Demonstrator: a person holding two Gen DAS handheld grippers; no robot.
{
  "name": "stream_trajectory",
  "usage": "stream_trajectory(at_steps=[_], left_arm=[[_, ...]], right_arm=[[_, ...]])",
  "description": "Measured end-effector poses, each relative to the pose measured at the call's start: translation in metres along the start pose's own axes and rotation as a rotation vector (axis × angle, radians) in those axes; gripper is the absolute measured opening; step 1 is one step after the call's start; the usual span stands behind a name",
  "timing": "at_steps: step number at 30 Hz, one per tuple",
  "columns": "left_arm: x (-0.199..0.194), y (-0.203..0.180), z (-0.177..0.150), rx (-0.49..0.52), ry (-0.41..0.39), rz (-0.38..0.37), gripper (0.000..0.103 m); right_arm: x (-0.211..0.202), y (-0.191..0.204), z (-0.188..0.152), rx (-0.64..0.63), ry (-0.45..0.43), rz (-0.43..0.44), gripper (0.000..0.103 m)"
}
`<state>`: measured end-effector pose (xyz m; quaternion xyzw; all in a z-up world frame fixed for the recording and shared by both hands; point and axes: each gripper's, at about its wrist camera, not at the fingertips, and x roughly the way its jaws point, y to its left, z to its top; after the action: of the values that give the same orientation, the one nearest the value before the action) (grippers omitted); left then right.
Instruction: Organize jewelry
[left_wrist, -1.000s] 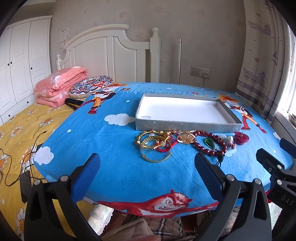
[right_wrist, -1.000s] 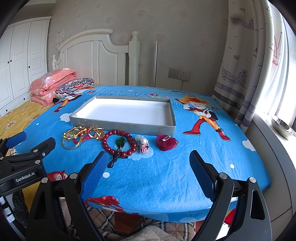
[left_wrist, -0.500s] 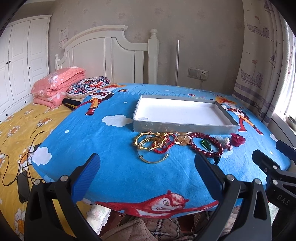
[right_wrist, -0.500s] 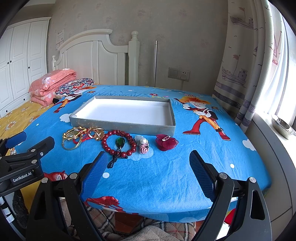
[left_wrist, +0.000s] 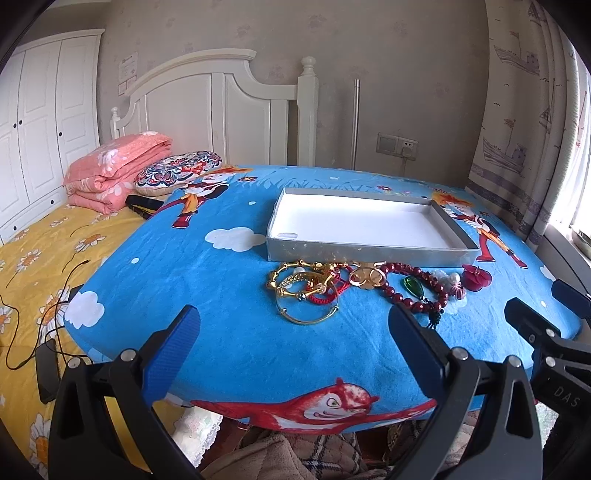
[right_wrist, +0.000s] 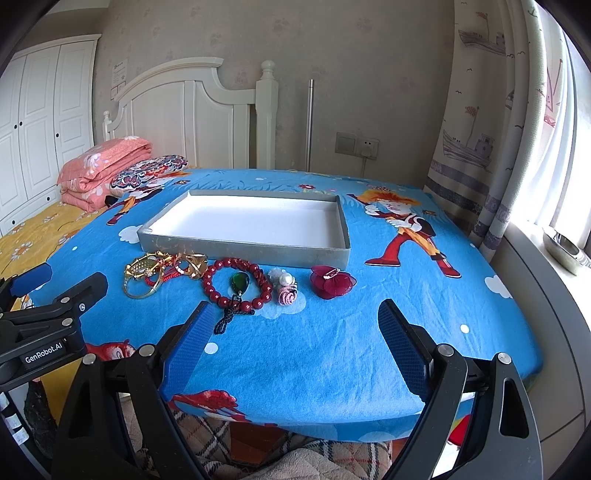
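Left tongs (left_wrist: 291, 343): hanging over the near edge of the table (left_wrist: 221, 332), spread wide and gripping nothing.
Right tongs (right_wrist: 291, 332): hovering beside them at the same edge, also gaping and empty.
Tray (right_wrist: 236, 248): lying bare past the jewelry, its long side running left to right.
Jewelry: lying in a row along the tray's near wall — gold bangles (left_wrist: 306, 295) at the left end, a red bead bracelet (right_wrist: 236, 282) in the middle, a pearl and pink flower piece (right_wrist: 285, 286), then a dark red flower clip (right_wrist: 332, 282) at the right end.
Key relation: the row is running crosswise, ahead of both tongs; the bangles are sitting straight ahead of the left tongs, while the bead bracelet and flower clip are lying nearer the right.
Likely next move: each piece is probably needing a short forward reach, then a lift over the near wall — nothing is started yet.
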<state>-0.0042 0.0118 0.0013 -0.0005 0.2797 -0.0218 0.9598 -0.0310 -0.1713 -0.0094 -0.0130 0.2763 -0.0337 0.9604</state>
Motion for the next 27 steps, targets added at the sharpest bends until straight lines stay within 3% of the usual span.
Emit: stream_trajectory(at_steps=[19,27], left_arm=[[0.009,0.006,0.000,-0.025,0.026,0.018,0.098],[0.016,0.016,0.007,-0.015,-0.006,0.013,0.098]], right_arm=[[0.005,-0.009,-0.003,0.028,0.004,-0.004,0.084],[0.016,-0.026,-0.004,0.061,0.010,-0.006,0.084]])
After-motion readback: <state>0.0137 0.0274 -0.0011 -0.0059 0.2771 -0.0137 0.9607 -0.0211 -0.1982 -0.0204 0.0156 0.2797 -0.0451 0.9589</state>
